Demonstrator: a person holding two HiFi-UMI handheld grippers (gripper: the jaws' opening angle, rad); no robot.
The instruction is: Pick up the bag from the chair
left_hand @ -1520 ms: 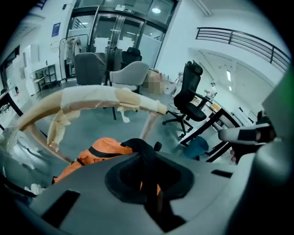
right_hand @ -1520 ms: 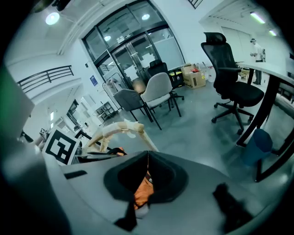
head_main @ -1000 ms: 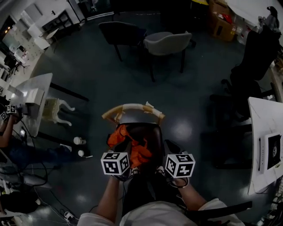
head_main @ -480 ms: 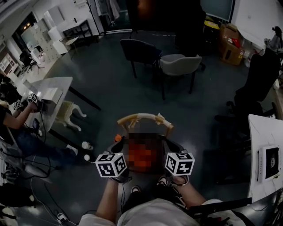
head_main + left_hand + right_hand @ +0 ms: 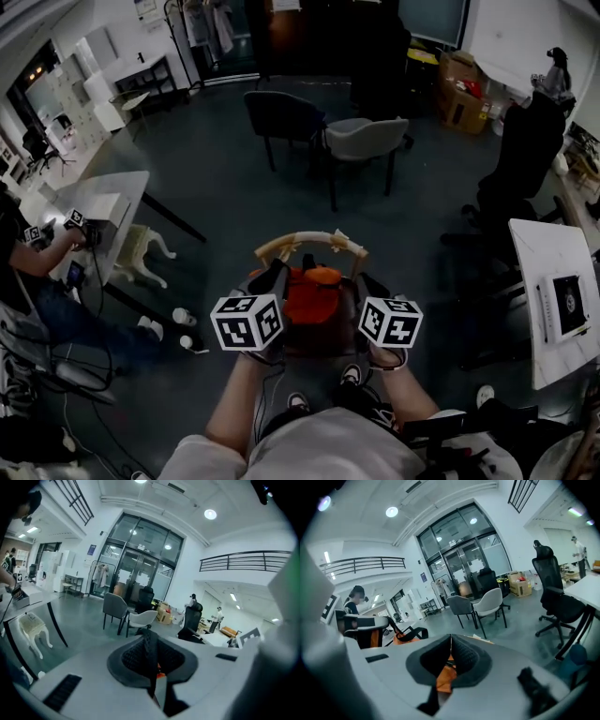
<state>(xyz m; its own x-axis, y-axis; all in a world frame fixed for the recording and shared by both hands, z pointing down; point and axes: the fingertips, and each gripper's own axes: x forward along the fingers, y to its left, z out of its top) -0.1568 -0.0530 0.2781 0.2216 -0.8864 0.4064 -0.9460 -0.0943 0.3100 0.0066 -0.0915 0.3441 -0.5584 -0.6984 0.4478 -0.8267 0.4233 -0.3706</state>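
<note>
The orange bag [image 5: 314, 291] with black straps hangs between my two grippers, above the dark seat [image 5: 314, 339] of a chair with a curved wooden back [image 5: 309, 242]. My left gripper [image 5: 274, 277] is shut on a black strap [image 5: 150, 653] of the bag, with a bit of orange fabric [image 5: 160, 675] showing under the pads. My right gripper [image 5: 367, 285] is shut on the bag's orange fabric [image 5: 446, 677] at its right side. In the right gripper view the left gripper [image 5: 363, 625] shows at left with the bag [image 5: 401, 639] and its strap beside it.
Two chairs, one dark [image 5: 281, 117] and one grey [image 5: 361, 141], stand farther back. A white table [image 5: 98, 202] and a seated person [image 5: 28, 258] are at left, a small white stool [image 5: 141, 248] near them. A white table [image 5: 548, 300] and a black office chair [image 5: 525, 150] are at right.
Both grippers have risen, still shut on the bag. The bag has come up from the chair seat and now hangs near the level of the chair back.
</note>
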